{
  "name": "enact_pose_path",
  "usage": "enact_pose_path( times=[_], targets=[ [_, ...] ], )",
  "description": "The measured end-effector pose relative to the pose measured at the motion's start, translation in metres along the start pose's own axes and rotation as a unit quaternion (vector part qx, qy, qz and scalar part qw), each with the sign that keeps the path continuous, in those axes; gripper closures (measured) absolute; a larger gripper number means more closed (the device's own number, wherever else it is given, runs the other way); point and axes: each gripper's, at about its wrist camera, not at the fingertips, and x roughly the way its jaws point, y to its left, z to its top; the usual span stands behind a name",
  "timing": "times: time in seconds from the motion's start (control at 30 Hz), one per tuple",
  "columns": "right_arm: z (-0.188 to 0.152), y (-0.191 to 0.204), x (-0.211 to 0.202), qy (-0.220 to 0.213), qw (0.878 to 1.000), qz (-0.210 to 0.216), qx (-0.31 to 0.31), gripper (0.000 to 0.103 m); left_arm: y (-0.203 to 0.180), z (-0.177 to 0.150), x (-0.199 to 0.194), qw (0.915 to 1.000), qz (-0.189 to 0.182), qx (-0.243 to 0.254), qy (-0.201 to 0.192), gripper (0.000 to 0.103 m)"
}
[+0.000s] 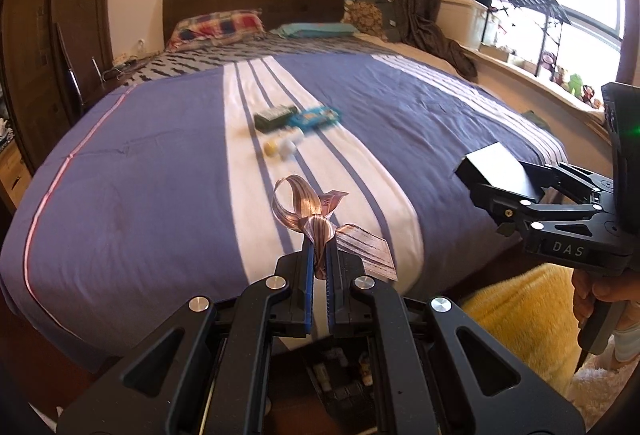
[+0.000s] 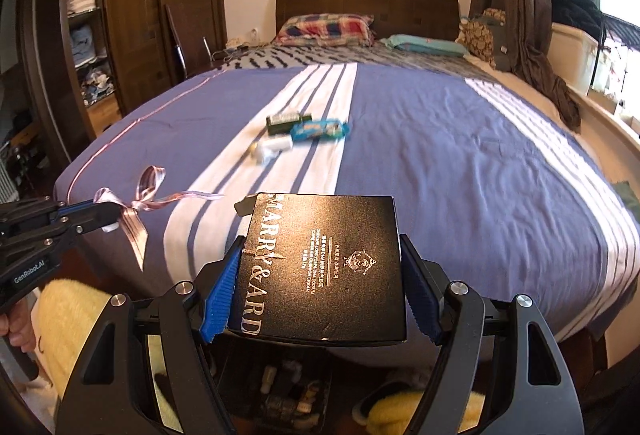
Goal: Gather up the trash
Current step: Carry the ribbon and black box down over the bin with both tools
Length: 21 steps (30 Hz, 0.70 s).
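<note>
Left wrist view: my left gripper (image 1: 319, 255) is clamped fully together on a crumpled pinkish ribbon (image 1: 310, 209), whose loops and tails stick out past the blue pads over the foot of a bed (image 1: 120, 195) covered in a blue and white striped quilt. To the right in this view my right gripper (image 1: 486, 191) hangs beside the bed, carrying a black box (image 1: 498, 169). Right wrist view: the right jaws stand partly open, pressed on either side of the box (image 2: 324, 267), a flat black carton with pale lettering, so it is firmly held. Below both grippers, on the floor at the foot of the bed, sits a dark open container (image 2: 276, 391) with small items already inside; I judge this to be the trash bin, though it is dim and partly hidden. More litter waits on the white stripe in the middle of the quilt: a dark green packet (image 1: 274, 117), a blue wrapper (image 1: 316, 117) touching it, and a small whitish piece (image 1: 286, 147) just beside a yellow bit. I judge that I am in the carrying step, with both hands loaded. The next move calls for bringing each gripper above the bin and releasing, ribbon and box, before reaching for the pieces on the quilt.
</note>
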Motion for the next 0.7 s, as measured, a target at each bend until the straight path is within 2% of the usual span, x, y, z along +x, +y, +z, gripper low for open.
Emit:
enact_pose_path(
  times=[0.33,0.7],
  targets=[
    [-0.057,0.007,0.024,0.068,0.998,0.016,0.007,0.029,-0.021,-0.055,0.033,0.9965,-0.042,-0.002,0.072,0.099],
    [-0.104,0.013,0.060,0.139,0.990,0.022,0.011,0.029,-0.020,-0.113,0.092,0.9839,-0.068,-0.031,0.162,0.099]
  ],
)
